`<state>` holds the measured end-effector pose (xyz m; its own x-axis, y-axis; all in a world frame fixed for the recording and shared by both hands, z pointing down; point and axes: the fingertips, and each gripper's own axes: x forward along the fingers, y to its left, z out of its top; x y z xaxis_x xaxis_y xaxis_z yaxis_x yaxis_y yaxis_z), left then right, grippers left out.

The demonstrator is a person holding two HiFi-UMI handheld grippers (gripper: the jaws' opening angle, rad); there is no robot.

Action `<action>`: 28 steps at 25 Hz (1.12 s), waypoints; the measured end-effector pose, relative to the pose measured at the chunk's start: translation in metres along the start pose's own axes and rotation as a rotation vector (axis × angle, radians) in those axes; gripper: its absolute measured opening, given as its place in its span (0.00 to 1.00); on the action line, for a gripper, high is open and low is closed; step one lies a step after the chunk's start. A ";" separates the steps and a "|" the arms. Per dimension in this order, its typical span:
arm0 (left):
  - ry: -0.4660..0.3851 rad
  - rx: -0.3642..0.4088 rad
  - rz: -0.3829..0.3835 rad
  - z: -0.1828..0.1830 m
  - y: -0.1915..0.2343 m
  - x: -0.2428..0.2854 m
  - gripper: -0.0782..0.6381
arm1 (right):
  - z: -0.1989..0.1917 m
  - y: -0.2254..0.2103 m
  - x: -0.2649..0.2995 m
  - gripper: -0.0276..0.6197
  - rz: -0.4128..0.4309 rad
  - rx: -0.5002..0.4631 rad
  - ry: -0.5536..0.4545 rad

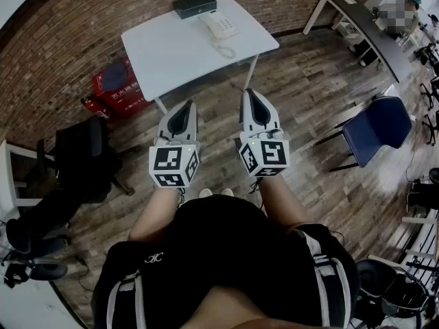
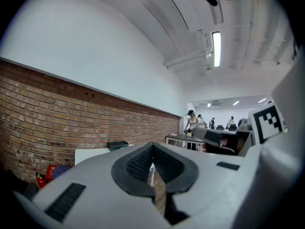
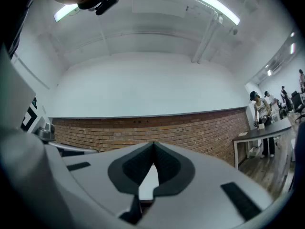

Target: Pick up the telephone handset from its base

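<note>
The white telephone (image 1: pixel 218 25) sits on a white table (image 1: pixel 171 53) ahead of me in the head view. Its handset rests on the base, and a coiled cord (image 1: pixel 223 51) lies in front of it. My left gripper (image 1: pixel 188 103) and right gripper (image 1: pixel 250 92) hang side by side in the air, short of the table's near edge and well away from the phone. Both are shut with nothing held. In the left gripper view the pads meet at the left gripper's tip (image 2: pixel 153 147). The right gripper view shows the same at the right gripper's tip (image 3: pixel 153 147).
A black box (image 1: pixel 195 5) lies on the table behind the phone. A red case (image 1: pixel 116 88) stands on the floor left of the table, with a black chair (image 1: pixel 82 160) nearer me. A blue chair (image 1: pixel 377 129) and a long desk (image 1: pixel 370 29) are to the right.
</note>
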<state>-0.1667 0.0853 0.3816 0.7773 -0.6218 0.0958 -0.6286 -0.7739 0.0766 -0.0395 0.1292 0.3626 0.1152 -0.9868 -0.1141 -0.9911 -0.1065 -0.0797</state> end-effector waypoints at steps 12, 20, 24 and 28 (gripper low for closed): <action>-0.006 0.019 0.027 0.002 -0.015 0.002 0.11 | 0.003 -0.009 -0.005 0.04 0.024 0.013 -0.001; -0.009 0.032 0.030 0.004 -0.027 0.022 0.11 | 0.001 -0.030 -0.004 0.04 0.024 0.019 0.004; -0.010 0.030 0.024 0.003 -0.039 0.035 0.11 | 0.002 -0.045 -0.003 0.04 0.026 0.024 0.002; -0.014 0.028 0.024 0.001 -0.051 0.042 0.11 | 0.001 -0.059 -0.003 0.04 0.033 0.026 0.002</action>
<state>-0.1020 0.0991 0.3807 0.7624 -0.6417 0.0838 -0.6463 -0.7617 0.0466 0.0183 0.1387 0.3664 0.0826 -0.9899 -0.1154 -0.9923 -0.0710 -0.1016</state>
